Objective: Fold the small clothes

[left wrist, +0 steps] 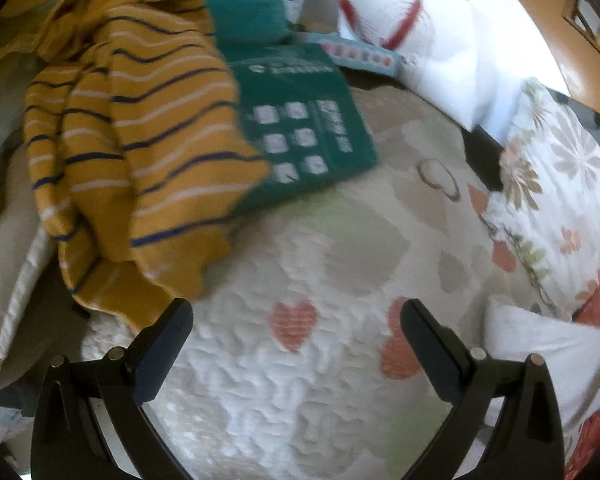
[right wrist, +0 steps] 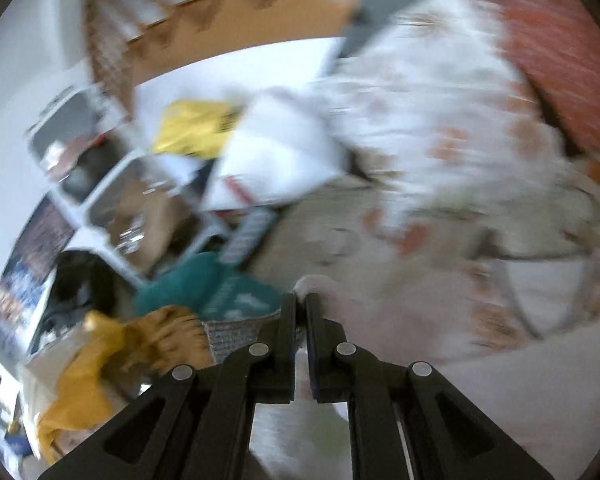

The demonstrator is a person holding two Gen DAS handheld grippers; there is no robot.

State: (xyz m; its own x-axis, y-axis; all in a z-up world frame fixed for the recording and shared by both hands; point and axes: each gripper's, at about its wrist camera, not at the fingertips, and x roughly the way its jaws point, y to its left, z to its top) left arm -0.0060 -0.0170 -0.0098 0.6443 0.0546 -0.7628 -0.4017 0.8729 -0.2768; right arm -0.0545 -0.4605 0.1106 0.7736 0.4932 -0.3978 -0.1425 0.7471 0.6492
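Meanwhile the left gripper hangs spread wide and empty over the bed; the striped yellow garment lies beyond its left finger. The right gripper pinches pale cloth.

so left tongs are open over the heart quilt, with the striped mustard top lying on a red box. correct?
Not quite: the box is green, not red, as the left wrist view shows. The rest holds: the left tongs are open over the heart quilt, and the striped mustard top overlaps the box's edge.
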